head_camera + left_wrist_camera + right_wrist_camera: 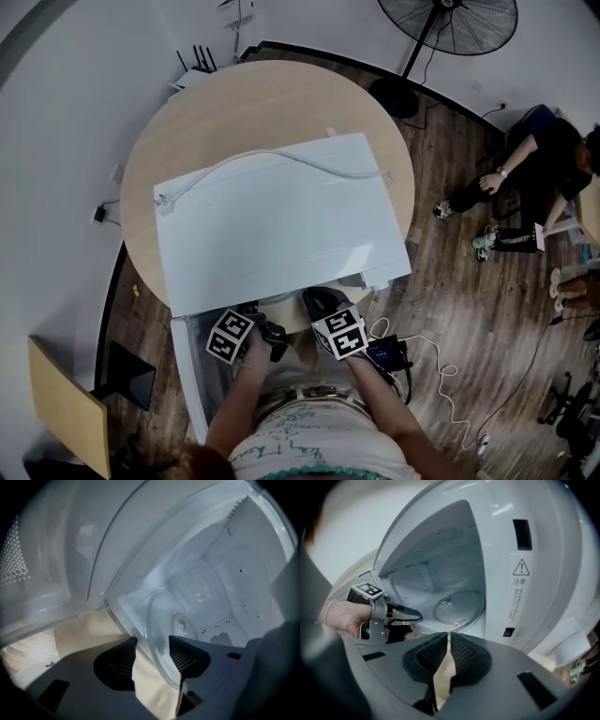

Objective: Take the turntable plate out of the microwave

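Note:
The clear glass turntable plate (457, 607) lies on the floor of the white microwave (272, 216), whose cavity stands open. In the left gripper view the plate's (161, 634) near rim runs between the jaws of my left gripper (152, 644). Those jaws stand wide, with the rim close to the right pad and a gap to the left pad. The right gripper view shows the left gripper (417, 618) reaching into the cavity mouth at the plate's left edge. My right gripper (448, 639) hangs just outside the cavity, shut with nothing between its pads. From the head view both grippers (272, 336) (314, 302) sit at the microwave's front.
The microwave door (192, 375) hangs open at the left, also beside my left gripper (47, 573). A white cable (281, 159) lies on the microwave's top. The oven stands on a round wooden table (234, 103). A fan (450, 23) and a seated person (534, 178) are far right.

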Tool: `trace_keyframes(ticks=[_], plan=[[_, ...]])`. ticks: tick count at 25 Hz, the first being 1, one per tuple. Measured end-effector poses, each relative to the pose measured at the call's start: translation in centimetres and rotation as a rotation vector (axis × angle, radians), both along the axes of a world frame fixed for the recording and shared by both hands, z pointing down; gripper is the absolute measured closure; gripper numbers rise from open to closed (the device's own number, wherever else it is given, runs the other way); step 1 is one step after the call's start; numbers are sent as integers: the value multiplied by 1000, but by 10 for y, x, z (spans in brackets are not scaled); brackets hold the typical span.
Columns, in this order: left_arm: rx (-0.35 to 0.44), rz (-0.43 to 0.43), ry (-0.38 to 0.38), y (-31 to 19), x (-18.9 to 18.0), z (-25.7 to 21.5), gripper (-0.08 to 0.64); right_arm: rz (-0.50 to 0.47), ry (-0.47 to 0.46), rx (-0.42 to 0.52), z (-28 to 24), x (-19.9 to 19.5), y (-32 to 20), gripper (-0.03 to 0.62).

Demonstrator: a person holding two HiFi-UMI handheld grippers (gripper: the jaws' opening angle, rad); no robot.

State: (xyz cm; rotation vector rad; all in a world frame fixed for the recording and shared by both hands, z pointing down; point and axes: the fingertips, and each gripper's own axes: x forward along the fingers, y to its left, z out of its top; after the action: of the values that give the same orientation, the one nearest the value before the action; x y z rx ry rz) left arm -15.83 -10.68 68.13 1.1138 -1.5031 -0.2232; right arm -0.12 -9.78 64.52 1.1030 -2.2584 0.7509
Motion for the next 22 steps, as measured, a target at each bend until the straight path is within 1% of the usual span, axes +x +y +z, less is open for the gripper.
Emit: trace_keyframes(ticks=[5,9,11,13,16,20,22], plan=[[67,28,61,7,4,-7,427,21,-35,-44,4,1,1,562],[104,-2,152,9,5,-8,457,31,-67,-76,6,-1,5,551],[129,-6,184,10,6,-11,470,40,-89,-97,7,-2,8,546],[156,-2,197,11,7,-15,483,58,-121,-121,8,-1,9,548],[182,10,193,11,8,-20,489,88,-163,-144,9,1,9,546],[194,11,213,17,10,-20,492,134,-223,-182,9,5,8,532],[197,12,222,23,12,-21,494,151,-238,-190,10,9,7,525]])
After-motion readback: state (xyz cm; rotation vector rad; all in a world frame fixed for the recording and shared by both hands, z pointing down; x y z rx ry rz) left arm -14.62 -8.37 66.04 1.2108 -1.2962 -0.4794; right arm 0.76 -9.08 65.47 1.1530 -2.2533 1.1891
